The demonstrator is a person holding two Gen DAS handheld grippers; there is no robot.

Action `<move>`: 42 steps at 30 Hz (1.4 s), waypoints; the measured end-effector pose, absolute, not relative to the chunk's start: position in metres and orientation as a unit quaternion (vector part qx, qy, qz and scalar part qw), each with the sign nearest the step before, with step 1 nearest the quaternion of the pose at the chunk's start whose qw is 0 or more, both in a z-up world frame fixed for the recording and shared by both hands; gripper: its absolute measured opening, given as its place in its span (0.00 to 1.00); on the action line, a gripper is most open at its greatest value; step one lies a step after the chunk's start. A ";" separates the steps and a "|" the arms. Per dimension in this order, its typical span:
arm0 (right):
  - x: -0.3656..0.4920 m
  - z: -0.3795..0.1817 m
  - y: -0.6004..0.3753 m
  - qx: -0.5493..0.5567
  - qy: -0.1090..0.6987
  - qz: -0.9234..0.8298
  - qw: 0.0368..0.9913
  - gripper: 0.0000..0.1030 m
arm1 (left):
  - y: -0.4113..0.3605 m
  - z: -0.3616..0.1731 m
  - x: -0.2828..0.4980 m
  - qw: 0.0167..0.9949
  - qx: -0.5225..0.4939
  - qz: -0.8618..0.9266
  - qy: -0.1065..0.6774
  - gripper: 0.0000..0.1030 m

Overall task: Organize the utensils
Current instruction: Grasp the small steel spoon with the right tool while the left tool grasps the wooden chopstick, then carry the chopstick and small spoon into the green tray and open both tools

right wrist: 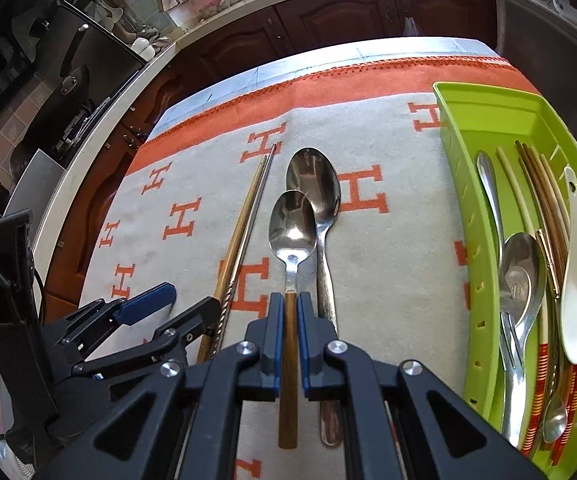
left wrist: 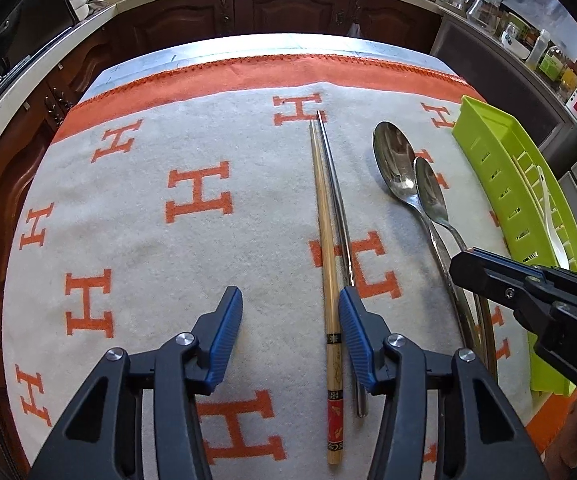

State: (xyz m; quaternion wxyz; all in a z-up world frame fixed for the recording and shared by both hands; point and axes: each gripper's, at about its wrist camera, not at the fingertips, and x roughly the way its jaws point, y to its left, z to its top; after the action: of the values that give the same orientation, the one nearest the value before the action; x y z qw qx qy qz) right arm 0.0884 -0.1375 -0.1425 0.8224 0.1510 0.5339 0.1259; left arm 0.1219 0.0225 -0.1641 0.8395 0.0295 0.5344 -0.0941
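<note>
My right gripper (right wrist: 289, 300) is shut on the wooden handle of a small metal spoon (right wrist: 292, 224), whose bowl points away over the cloth. A larger metal spoon (right wrist: 315, 184) lies just right of it on the cloth; both spoons show in the left wrist view (left wrist: 428, 188). A bamboo chopstick (left wrist: 326, 248) and a metal chopstick (left wrist: 338, 208) lie side by side. My left gripper (left wrist: 290, 304) is open, low over the cloth, with the bamboo chopstick between its fingers. The right gripper shows at the right in the left wrist view (left wrist: 464, 262).
A green slotted tray (right wrist: 472, 240) stands at the right, holding several spoons, chopsticks and a white ceramic spoon (right wrist: 576, 300). The white cloth with orange H marks (left wrist: 148, 208) covers the table. Dark cabinets (left wrist: 280, 8) and a cluttered counter lie beyond the far edge.
</note>
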 end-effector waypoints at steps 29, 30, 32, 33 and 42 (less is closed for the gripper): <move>0.057 -0.105 -0.206 0.215 0.480 0.107 0.844 0.06 | -0.005 -0.089 0.094 0.860 -0.016 -0.130 0.494 0.04; 0.055 -0.103 -0.213 0.217 0.477 0.102 0.846 0.06 | -0.015 -0.084 0.093 0.859 -0.015 -0.141 0.492 0.04; 0.051 -0.100 -0.225 0.219 0.470 0.092 0.850 0.06 | -0.036 -0.075 0.090 0.855 -0.011 -0.165 0.491 0.04; 0.050 -0.099 -0.232 0.219 0.469 0.087 0.851 0.06 | -0.048 -0.073 0.090 0.853 -0.007 -0.176 0.492 0.04; 0.060 -0.113 -0.298 0.222 0.478 0.046 0.849 0.06 | -0.137 -0.086 0.111 0.818 -0.016 -0.225 0.529 0.04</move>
State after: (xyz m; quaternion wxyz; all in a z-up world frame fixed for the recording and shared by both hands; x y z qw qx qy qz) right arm 0.0598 -0.2979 -0.1135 0.8489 0.2218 0.4776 0.0460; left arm 0.1114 -0.1369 -0.0861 0.8180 -0.0161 0.5293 -0.2246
